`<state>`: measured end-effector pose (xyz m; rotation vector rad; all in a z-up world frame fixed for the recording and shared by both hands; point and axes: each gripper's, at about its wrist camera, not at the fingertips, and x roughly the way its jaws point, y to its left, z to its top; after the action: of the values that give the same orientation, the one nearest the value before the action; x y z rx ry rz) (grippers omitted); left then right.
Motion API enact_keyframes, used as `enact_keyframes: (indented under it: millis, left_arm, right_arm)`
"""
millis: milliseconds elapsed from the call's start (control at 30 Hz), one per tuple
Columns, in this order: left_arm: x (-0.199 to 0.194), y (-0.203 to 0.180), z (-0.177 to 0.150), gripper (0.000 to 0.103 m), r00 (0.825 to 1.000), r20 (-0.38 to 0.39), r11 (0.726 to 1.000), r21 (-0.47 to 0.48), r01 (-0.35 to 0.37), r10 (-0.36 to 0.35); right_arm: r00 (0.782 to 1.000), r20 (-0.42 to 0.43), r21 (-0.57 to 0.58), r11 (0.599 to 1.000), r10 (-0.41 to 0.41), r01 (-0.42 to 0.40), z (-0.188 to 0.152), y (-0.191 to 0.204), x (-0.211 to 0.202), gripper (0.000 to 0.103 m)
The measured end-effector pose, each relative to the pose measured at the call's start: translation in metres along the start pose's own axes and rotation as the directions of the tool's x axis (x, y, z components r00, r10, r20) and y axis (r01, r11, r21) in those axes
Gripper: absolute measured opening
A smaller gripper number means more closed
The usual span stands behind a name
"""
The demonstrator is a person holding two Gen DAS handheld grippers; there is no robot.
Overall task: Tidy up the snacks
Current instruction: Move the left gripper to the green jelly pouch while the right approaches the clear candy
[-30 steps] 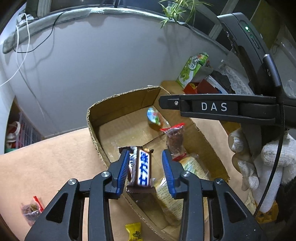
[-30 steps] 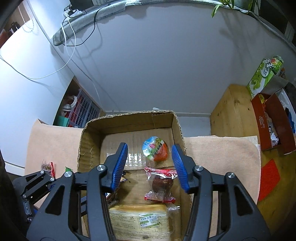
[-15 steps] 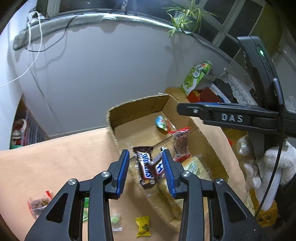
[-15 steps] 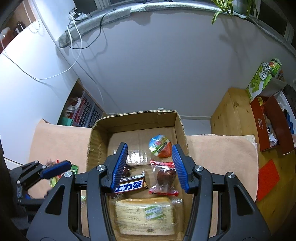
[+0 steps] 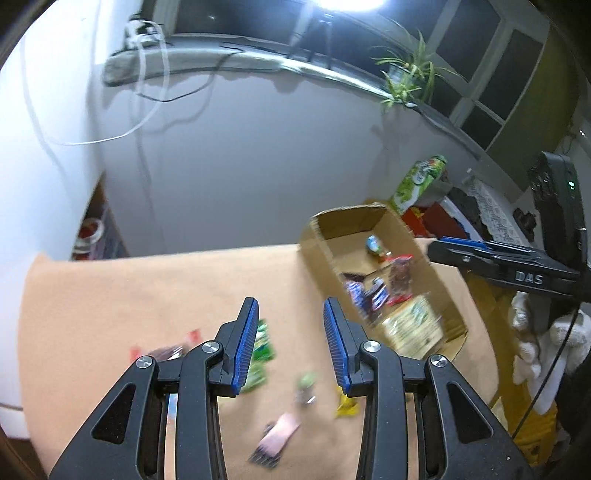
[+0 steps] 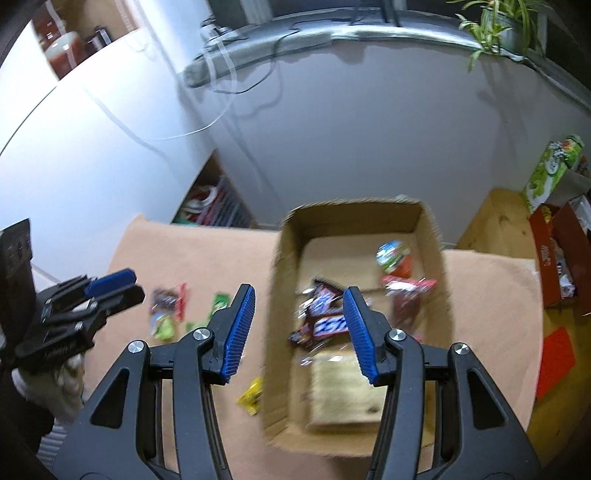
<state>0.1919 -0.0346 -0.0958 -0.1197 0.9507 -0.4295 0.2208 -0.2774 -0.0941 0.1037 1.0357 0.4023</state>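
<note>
Item: brown open-topped cardboard box (image 6: 432,236), holding blue-and-brown chocolate bars (image 6: 325,325), sits just ahead of our right gripper (image 6: 299,325), jaws apart and empty. Loose small green packets (image 5: 260,350) lie on the tan mat (image 5: 147,288) below our left gripper (image 5: 290,347), likewise apart, empty.

Grey wall (image 5: 258,155) behind the table's far edge, topped by a ledge (image 6: 332,40) carrying loose cables (image 5: 147,70) and a potted plant (image 5: 410,81); dark windows (image 5: 491,74) above, bright ceiling light (image 5: 347,3).
</note>
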Motion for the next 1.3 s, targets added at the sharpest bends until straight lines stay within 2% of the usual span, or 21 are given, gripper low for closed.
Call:
enact_keyframes:
  millis: [333,500,633,800,1067,1167,1300]
  left_arm:
    - [-0.021,0.047,-0.056,0.035,0.997,-0.052,0.996,-0.074,-0.057,0.053]
    - [-0.019,0.059,-0.075,0.035,0.995,-0.08,0.993,-0.089,-0.073,0.066]
    - [-0.011,0.06,-0.083,0.035,0.992,-0.101,0.994,-0.067,-0.081,0.074]
    - [0.002,0.066,-0.088,0.035,0.991,-0.119,0.997,-0.036,-0.072,0.067]
    - [0.02,0.081,-0.097,0.035,0.99,-0.138,0.999,-0.04,-0.03,0.024]
    - [0.024,0.083,-0.097,0.044,0.99,-0.138,0.999,-0.035,-0.019,0.014]
    - [0.03,0.08,-0.094,0.046,0.99,-0.141,1.0,-0.021,-0.009,0.006]
  right_arm:
    - [0.992,-0.08,-0.026,0.995,0.097,-0.099,-0.05,0.057,0.017,0.052]
    - [0.984,-0.117,0.014,0.991,0.135,-0.134,-0.075,0.077,0.035,0.052]
    - [0.986,-0.14,0.036,0.995,0.095,-0.091,-0.09,0.088,0.054,0.052]
    - [0.985,-0.163,0.119,0.992,0.054,-0.035,-0.101,0.089,0.076,0.052]
    - [0.982,-0.184,0.181,0.98,-0.045,0.079,-0.099,0.091,0.112,0.052]
    - [0.978,-0.194,0.197,0.974,-0.071,0.11,-0.096,0.091,0.123,0.052]
    - [0.974,-0.207,0.208,0.969,-0.093,0.137,-0.093,0.093,0.135,0.052]
